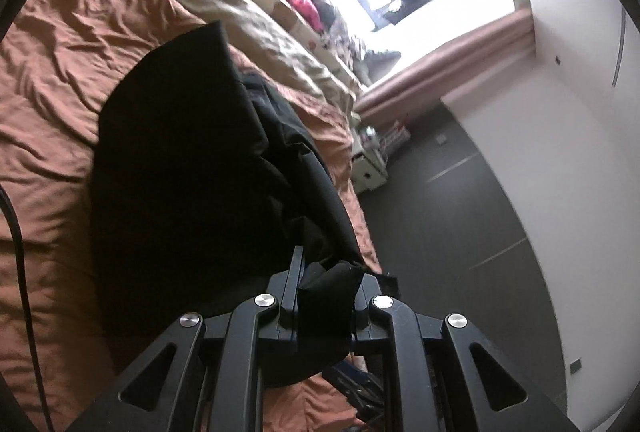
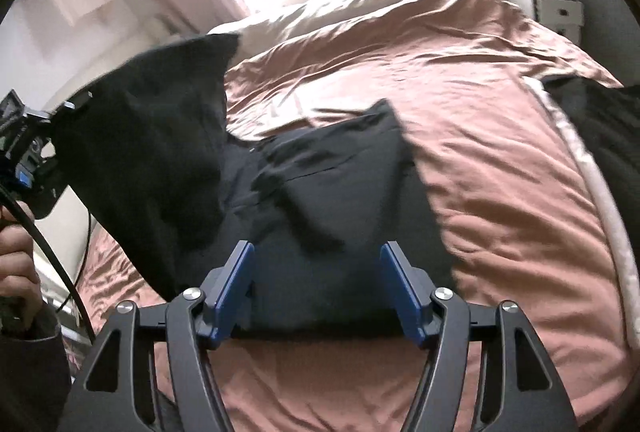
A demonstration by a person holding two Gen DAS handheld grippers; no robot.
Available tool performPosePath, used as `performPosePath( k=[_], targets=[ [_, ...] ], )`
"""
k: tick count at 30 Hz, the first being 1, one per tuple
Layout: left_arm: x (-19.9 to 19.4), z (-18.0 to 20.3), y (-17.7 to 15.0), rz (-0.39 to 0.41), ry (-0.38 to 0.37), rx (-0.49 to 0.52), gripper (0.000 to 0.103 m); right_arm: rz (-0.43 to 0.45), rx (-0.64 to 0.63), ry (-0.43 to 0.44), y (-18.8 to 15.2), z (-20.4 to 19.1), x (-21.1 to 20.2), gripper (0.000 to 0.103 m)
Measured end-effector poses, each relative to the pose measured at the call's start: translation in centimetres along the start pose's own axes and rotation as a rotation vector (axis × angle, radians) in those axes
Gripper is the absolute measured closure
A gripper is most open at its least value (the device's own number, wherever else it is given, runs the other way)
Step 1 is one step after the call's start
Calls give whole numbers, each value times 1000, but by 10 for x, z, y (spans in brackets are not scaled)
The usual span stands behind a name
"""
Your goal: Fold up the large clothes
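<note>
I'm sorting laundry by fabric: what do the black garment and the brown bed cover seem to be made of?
Black garment: matte woven cloth, perhaps cotton or a blend; it drapes softly without shine. Brown bed cover: smooth, satin-like, probably synthetic; its wrinkles catch glossy highlights.

The left gripper [image 1: 326, 284], at lower centre of the frame, is clamped on a fold of the black garment [image 1: 192, 168], which drapes across the rust-coloured bed [image 1: 72, 44].
</note>
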State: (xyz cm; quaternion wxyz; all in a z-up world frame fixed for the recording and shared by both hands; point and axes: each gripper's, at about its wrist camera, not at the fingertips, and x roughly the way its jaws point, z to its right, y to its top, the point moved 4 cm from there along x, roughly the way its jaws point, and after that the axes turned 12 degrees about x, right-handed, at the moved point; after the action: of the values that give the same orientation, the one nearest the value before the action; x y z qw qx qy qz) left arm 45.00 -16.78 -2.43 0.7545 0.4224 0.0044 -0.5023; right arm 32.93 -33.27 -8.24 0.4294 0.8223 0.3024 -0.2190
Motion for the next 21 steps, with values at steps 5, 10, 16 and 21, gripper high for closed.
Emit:
performPosePath(
  k=[5,10,16,21],
  targets=[
    [71,8,-27,-124,1,18,87,16,83,-19,-3,44,-14,39],
    [132,13,-75,-286,21,47,87,23,143,-49,-6,80,-24,39],
    [159,14,-115,-371,25,58,88,14,192,-52,-8,98,-32,34],
    [171,22,-128,-437,52,131,84,19,210,-45,-8,101,-39,21]
  ],
)
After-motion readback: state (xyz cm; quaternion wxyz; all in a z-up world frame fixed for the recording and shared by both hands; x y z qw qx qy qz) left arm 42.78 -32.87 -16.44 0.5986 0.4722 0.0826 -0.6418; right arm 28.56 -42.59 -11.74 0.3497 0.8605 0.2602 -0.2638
